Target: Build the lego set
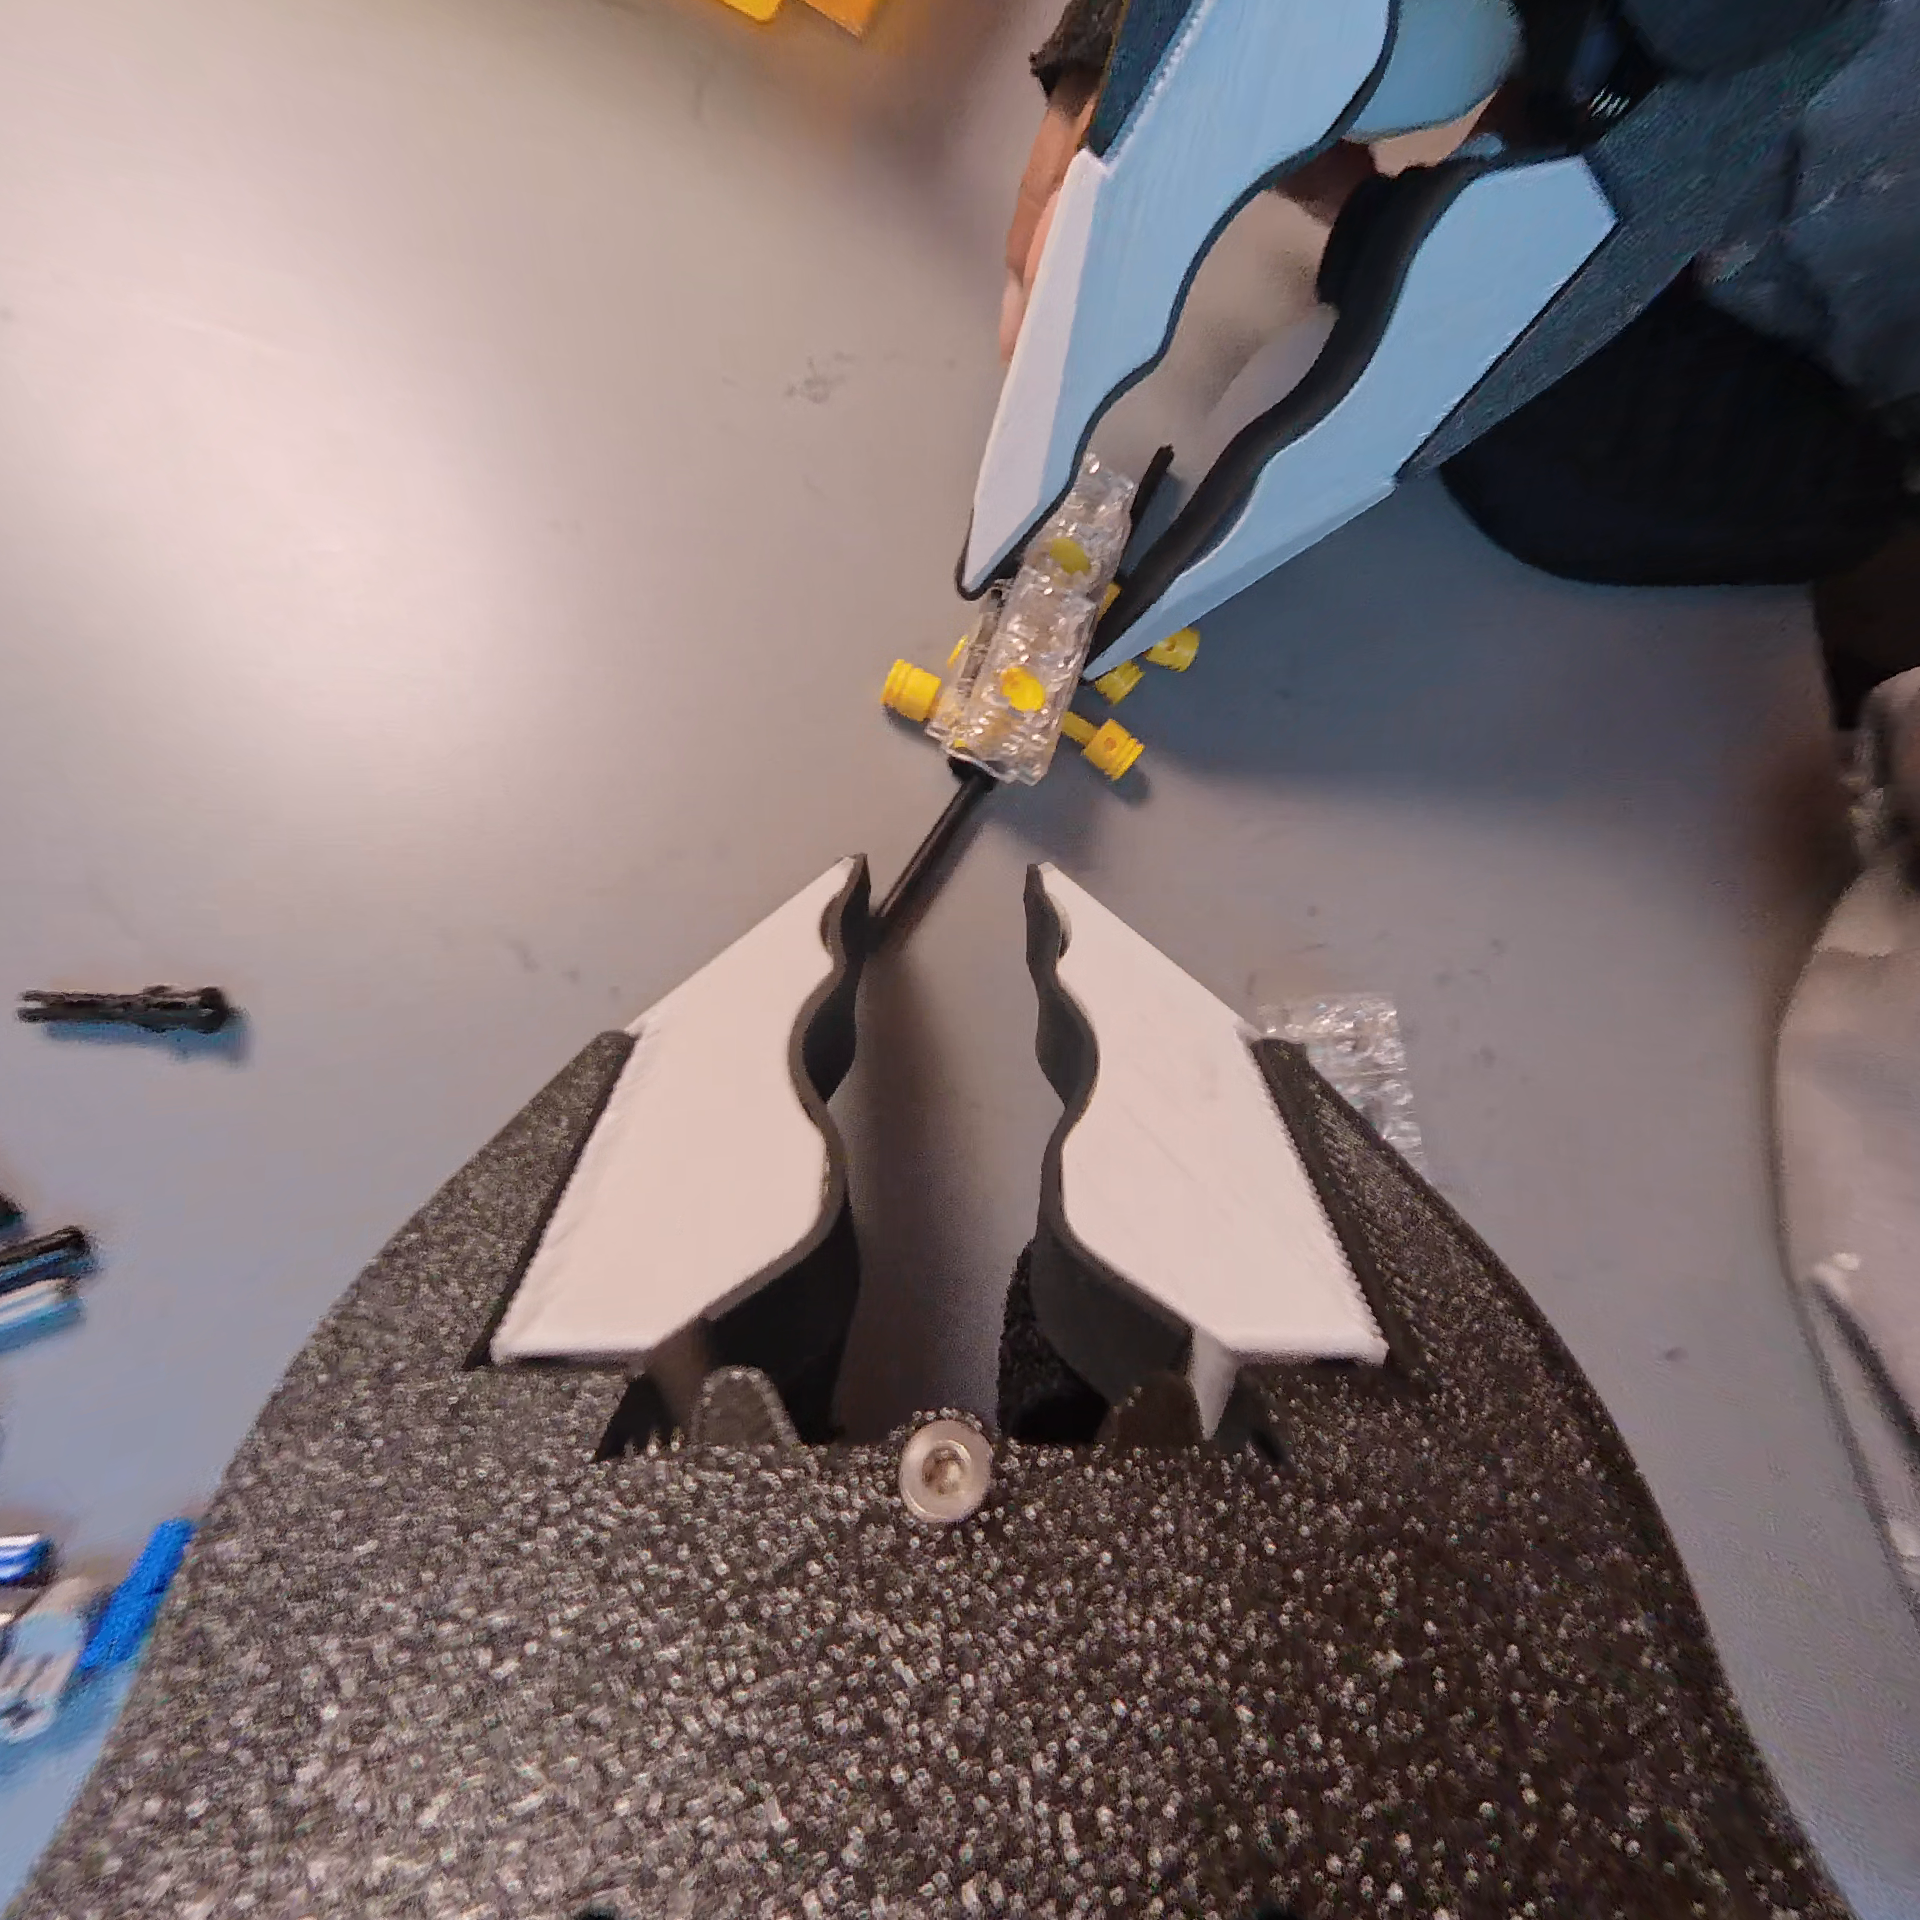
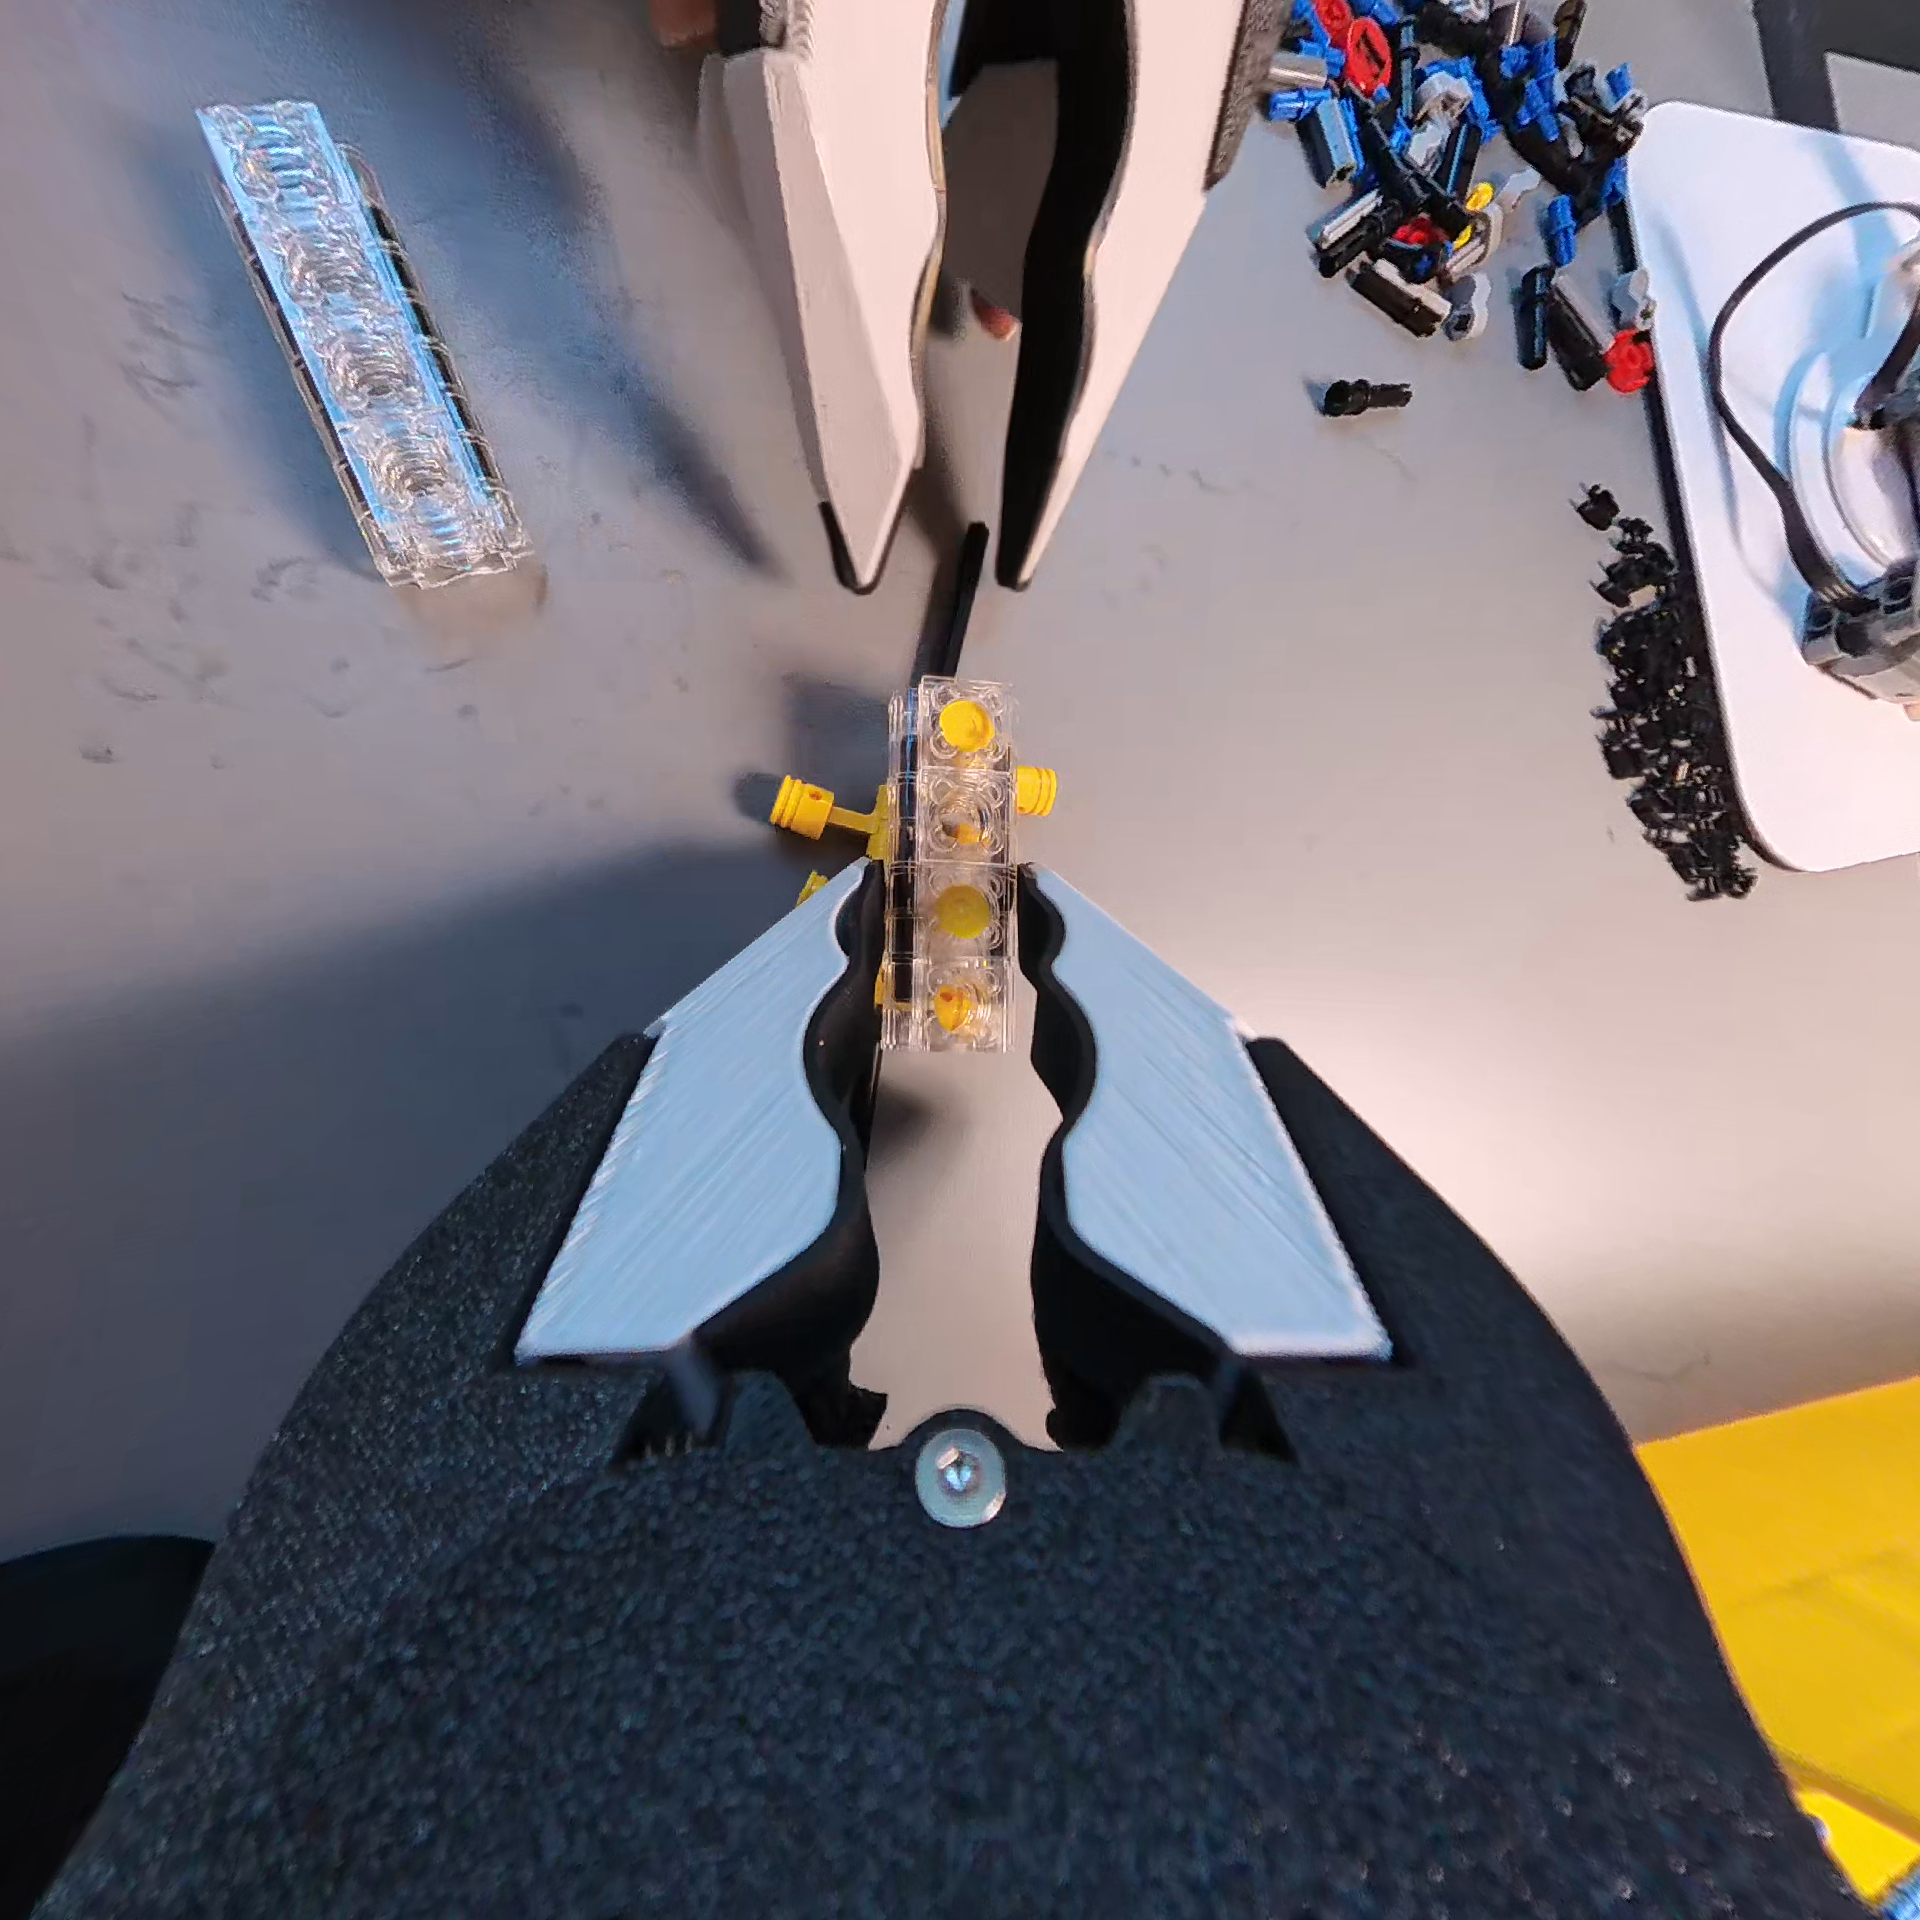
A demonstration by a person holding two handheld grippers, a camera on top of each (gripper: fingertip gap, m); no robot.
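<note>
Both wrist cameras look steeply down along their fingers, close above the grey table (image 1: pixel 416 520), facing each other across the clear engine block (image 1: pixel 1023 644) (image 2: pixel 951 862), which both views share.

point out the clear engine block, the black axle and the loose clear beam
clear engine block (image 2: pixel 951 873), right wrist view: top face, between the fingers.
black axle (image 1: pixel 928 850), left wrist view: bare shaft below the block.
loose clear beam (image 2: pixel 358 332), right wrist view: middle of its top.

Grey table (image 2: pixel 1299 727) — clear brick (image 2: pixel 358 343), loose pieces (image 2: pixel 1455 177).
</note>
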